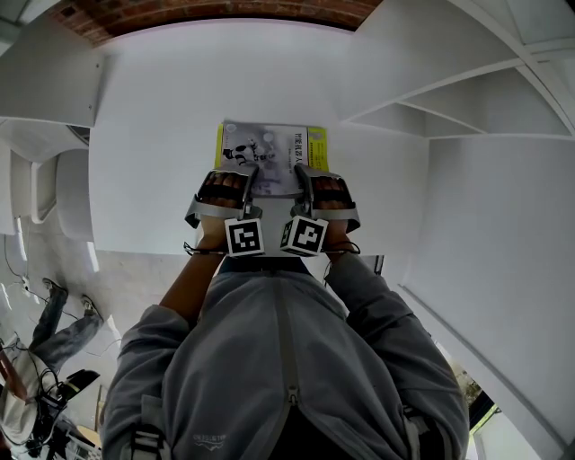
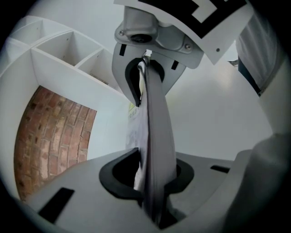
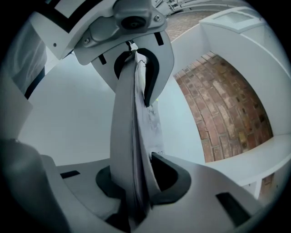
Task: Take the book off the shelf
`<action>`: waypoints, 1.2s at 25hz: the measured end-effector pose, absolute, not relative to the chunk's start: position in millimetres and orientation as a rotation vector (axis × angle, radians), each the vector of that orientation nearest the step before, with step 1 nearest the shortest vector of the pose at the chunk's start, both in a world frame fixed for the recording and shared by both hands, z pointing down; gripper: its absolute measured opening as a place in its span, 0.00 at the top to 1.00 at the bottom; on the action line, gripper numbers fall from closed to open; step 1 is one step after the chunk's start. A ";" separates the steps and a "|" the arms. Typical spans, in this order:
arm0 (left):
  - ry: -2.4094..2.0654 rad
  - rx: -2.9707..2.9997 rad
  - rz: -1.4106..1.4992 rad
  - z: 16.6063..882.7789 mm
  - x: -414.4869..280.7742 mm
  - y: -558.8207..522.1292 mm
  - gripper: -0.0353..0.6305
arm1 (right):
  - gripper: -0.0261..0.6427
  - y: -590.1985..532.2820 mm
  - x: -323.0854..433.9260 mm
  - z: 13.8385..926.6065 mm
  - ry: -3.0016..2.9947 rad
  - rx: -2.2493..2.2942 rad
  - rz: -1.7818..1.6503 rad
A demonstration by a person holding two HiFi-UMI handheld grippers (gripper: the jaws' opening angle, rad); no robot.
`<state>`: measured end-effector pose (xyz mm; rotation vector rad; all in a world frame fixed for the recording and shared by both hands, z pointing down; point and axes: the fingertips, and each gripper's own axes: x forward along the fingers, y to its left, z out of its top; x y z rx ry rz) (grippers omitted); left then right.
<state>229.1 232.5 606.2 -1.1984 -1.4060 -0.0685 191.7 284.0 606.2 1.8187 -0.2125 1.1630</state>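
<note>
We are gripping the near edge of the book (image 1: 269, 148) with the left tool (image 1: 252, 181) and right tool (image 1: 304, 181) side by side, each barely parted and clamped on it. The book is lying flat over the white shelf (image 1: 153, 117), with a brick wall (image 1: 207, 11) beyond the shelf.

A book (image 1: 269, 151) with a grey picture and yellow edges is seen from above, in front of a white shelf (image 1: 162, 117). Two grippers sit side by side on its near edge. The left gripper (image 1: 252, 176) holds the left part and the right gripper (image 1: 301, 176) holds the right part. Each one has a cube (image 1: 244, 236) with black and white squares. Below them is the person's grey jacket (image 1: 287, 359) with a zip. Red bricks (image 1: 216, 11) show at the top.
</note>
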 end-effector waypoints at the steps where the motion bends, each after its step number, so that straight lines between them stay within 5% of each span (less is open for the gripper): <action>1: -1.412 -1.194 -0.080 608.6 227.7 230.7 0.81 | 0.81 282.5 190.6 609.2 -0.223 1.813 1.180; 12: -1.449 -1.109 -0.215 626.2 217.3 210.9 0.69 | 0.74 272.1 174.5 626.6 -0.296 1.750 1.264; 30: -1.525 -1.089 -0.340 622.3 193.8 181.3 0.65 | 0.68 247.6 136.5 612.0 -0.394 1.791 1.337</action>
